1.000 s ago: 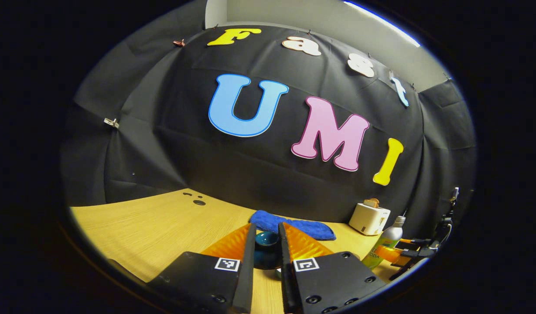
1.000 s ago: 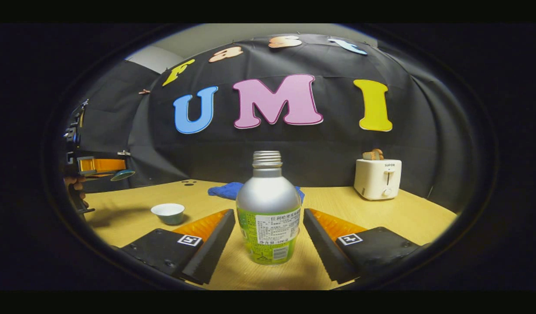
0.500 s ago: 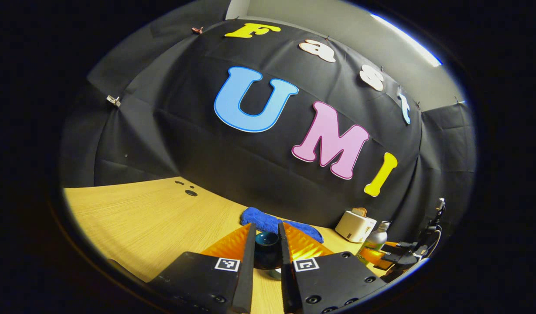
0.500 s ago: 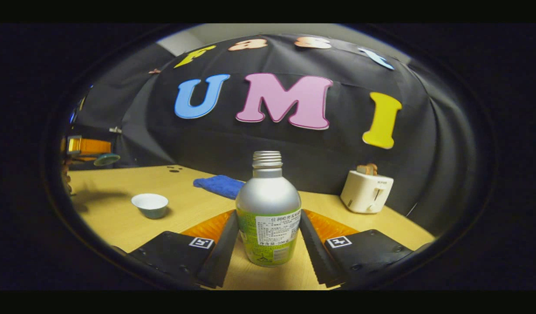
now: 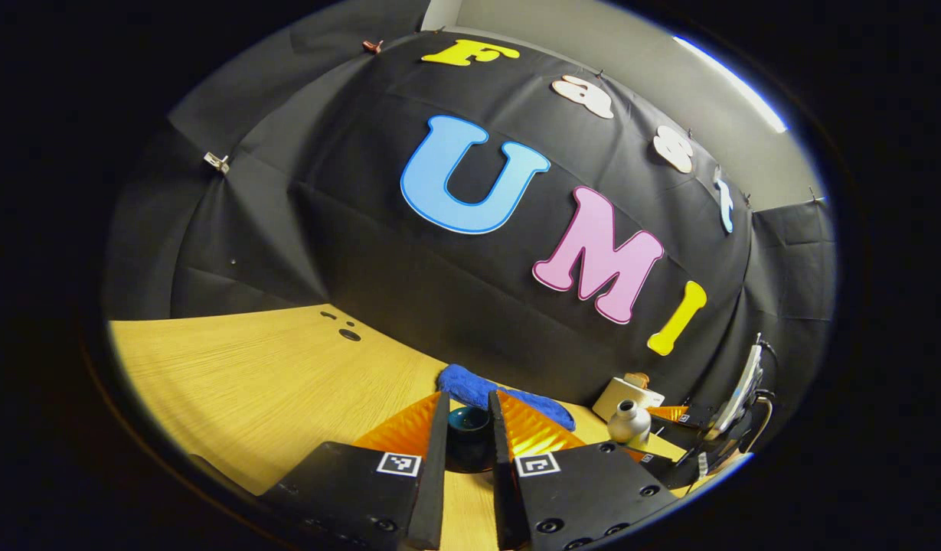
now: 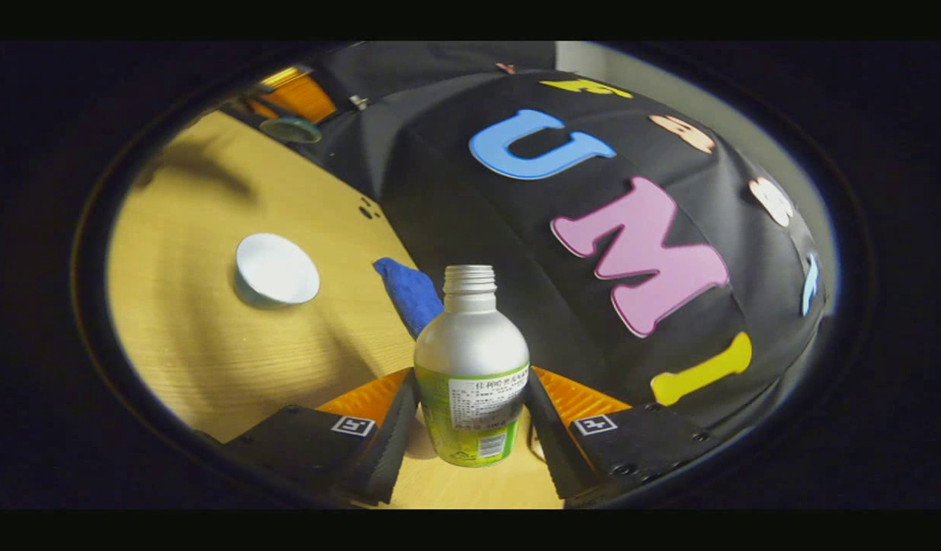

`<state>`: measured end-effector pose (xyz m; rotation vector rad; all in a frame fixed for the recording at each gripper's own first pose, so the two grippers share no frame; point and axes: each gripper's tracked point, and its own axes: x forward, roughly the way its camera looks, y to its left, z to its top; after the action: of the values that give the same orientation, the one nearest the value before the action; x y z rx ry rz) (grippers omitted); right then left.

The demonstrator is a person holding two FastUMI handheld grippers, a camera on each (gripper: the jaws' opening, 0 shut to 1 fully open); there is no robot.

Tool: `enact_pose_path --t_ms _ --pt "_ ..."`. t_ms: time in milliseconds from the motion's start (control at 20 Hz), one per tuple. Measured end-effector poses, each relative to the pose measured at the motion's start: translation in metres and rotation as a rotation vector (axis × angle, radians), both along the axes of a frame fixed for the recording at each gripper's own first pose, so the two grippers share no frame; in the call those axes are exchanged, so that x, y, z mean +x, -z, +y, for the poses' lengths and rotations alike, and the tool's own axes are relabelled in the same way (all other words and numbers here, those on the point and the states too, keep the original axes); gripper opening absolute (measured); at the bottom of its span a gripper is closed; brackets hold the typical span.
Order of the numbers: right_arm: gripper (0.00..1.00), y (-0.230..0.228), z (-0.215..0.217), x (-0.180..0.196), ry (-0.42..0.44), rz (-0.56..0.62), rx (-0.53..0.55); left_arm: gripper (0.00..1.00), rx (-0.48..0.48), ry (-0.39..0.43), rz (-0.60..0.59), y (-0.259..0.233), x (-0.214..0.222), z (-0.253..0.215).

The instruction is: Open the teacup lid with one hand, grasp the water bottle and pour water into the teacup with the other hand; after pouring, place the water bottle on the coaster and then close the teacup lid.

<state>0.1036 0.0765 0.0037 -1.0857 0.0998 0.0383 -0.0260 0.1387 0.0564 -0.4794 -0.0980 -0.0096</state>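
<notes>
Right gripper view now rolls hard: the table (image 6: 210, 360) slants up the left side where a second ago it lay level, so the right gripper (image 6: 470, 428), clamped on the open-necked water bottle (image 6: 471, 367), has begun tipping it toward the uncovered teacup (image 6: 276, 270). Left gripper (image 5: 467, 440) keeps the dark teal lid (image 5: 468, 423) pinched between its fingers, held aside. Pouring looks about to start, though the neck is not yet over the cup
</notes>
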Motion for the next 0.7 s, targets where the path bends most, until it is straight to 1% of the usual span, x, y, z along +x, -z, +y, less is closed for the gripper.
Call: enact_pose_path --t_ms 250,600,650,700 --pt "0.78 0.007 0.02 0.009 -0.061 0.008 -0.222 0.3 -0.001 -0.002 0.012 0.003 0.001 0.002" --pt "0.78 0.014 0.034 0.014 -0.115 0.017 -0.425 0.3 0.0 -0.016 0.03 0.007 0.001 0.008" --pt "0.75 0.014 0.035 0.014 -0.121 0.015 -0.453 0.3 0.001 -0.02 0.032 0.008 0.002 0.009" --pt "0.78 0.018 0.036 0.015 -0.126 0.015 -0.479 0.3 0.003 -0.021 0.033 0.008 0.002 0.01"
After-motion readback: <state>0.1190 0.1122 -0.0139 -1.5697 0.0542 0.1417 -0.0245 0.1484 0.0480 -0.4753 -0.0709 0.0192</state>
